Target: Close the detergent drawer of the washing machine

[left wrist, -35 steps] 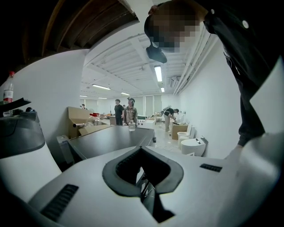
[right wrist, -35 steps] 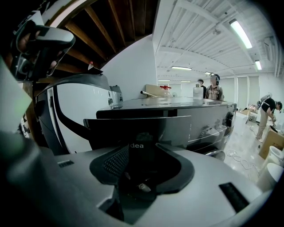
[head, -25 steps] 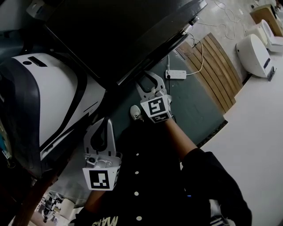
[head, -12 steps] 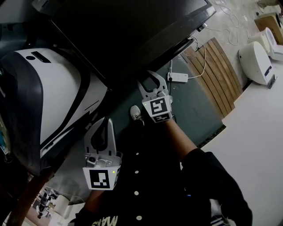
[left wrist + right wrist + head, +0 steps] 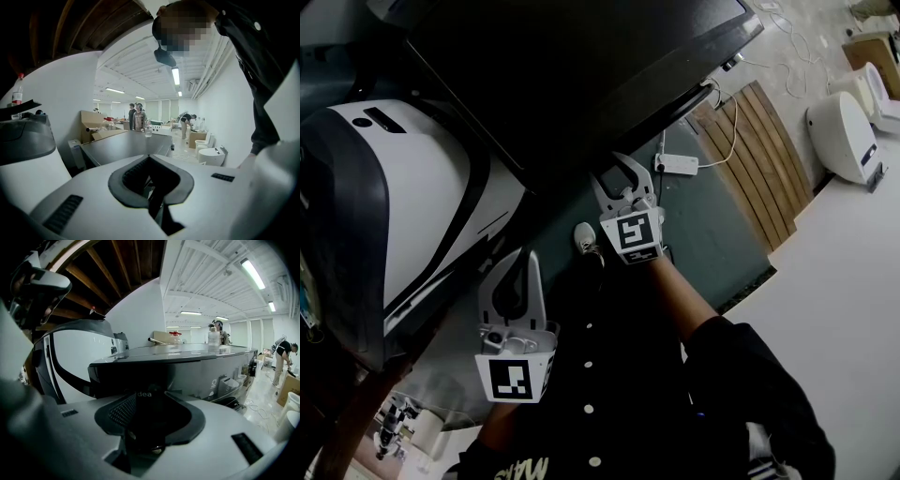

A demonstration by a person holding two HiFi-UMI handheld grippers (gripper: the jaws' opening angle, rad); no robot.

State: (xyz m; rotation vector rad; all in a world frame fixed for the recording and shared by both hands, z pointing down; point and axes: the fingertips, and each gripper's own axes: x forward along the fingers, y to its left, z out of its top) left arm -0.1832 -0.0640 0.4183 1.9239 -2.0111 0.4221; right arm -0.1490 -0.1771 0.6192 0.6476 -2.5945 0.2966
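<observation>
L gripper (image 5: 525, 259) sits low left, jaws closed tip to tip w/ nothing btwn them (image 5: 149, 158). It's just right of a big white rounded appliance w/ dark grey trim (image 5: 403, 197). Black glossy washing machine (image 5: 581, 84) fills top centre; detergent drawer can't be made out on its dark front. R gripper (image 5: 619, 161) is at the machine's lower edge, jaws together, tips near white logo lettering (image 5: 144, 394). Further right on the floor: white power strip (image 5: 675, 162), brown slatted wood panel (image 5: 759, 150), white toilet (image 5: 839, 127).
</observation>
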